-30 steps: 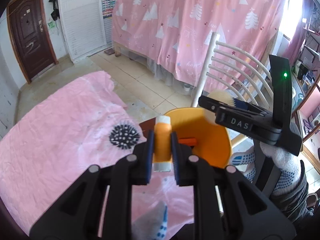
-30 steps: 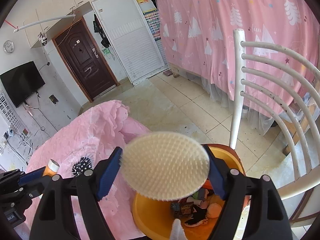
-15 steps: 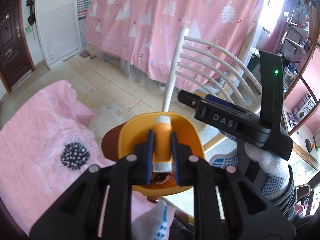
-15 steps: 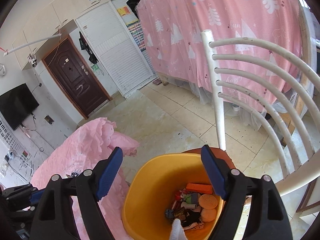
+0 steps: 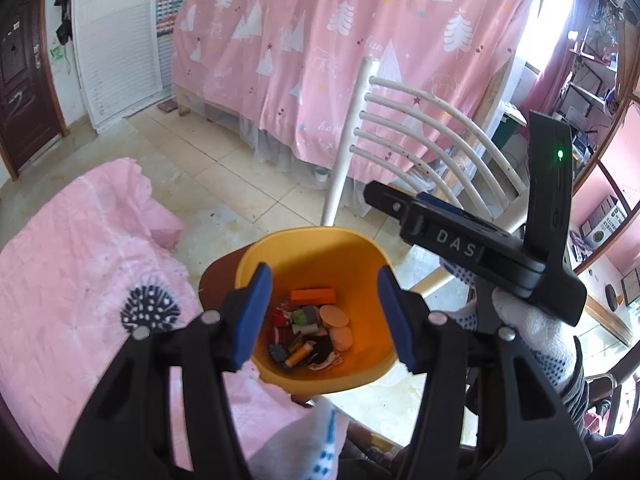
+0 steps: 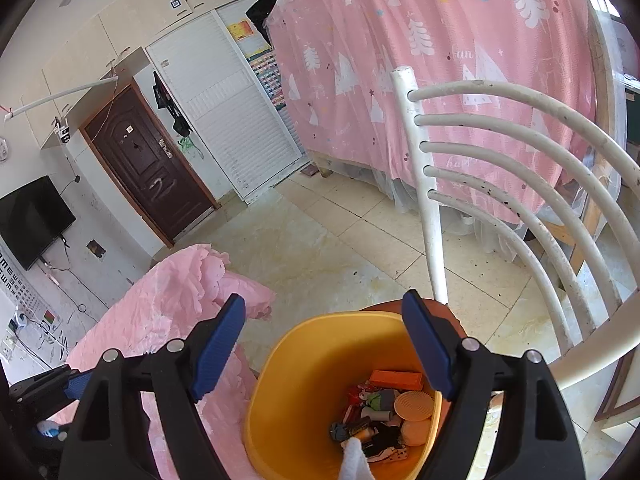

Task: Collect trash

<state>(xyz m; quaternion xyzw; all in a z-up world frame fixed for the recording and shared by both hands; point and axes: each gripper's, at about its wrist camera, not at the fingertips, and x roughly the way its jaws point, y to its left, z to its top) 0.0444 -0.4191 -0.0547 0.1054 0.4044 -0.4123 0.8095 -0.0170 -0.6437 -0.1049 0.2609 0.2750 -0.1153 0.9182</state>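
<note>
An orange bin [image 5: 352, 256] stands beside the pink-covered table [image 5: 60, 280]; it also shows in the right wrist view [image 6: 304, 360]. Inside lie several bits of trash, among them an orange tube [image 5: 298, 356], an orange block [image 5: 312, 295] and round discs [image 5: 334, 316]. My left gripper [image 5: 324, 316] is open and empty right above the bin. My right gripper [image 6: 324, 344] is open and empty above the bin's rim; it shows from the side in the left wrist view [image 5: 400, 204]. A black spiky disc [image 5: 150, 308] lies on the pink cloth near the bin.
A white slatted chair [image 6: 500, 184] stands just behind the bin, its back close to my right gripper. A pink curtain [image 5: 340, 52] hangs behind it. Tiled floor [image 6: 320, 248] lies between table and curtain. A dark door [image 6: 144, 168] and a TV [image 6: 28, 220] are at the far left.
My left gripper moved over the bin, opened and dropped the orange tube into it. My right gripper let go of the cream spiky disc, which now lies in the bin.
</note>
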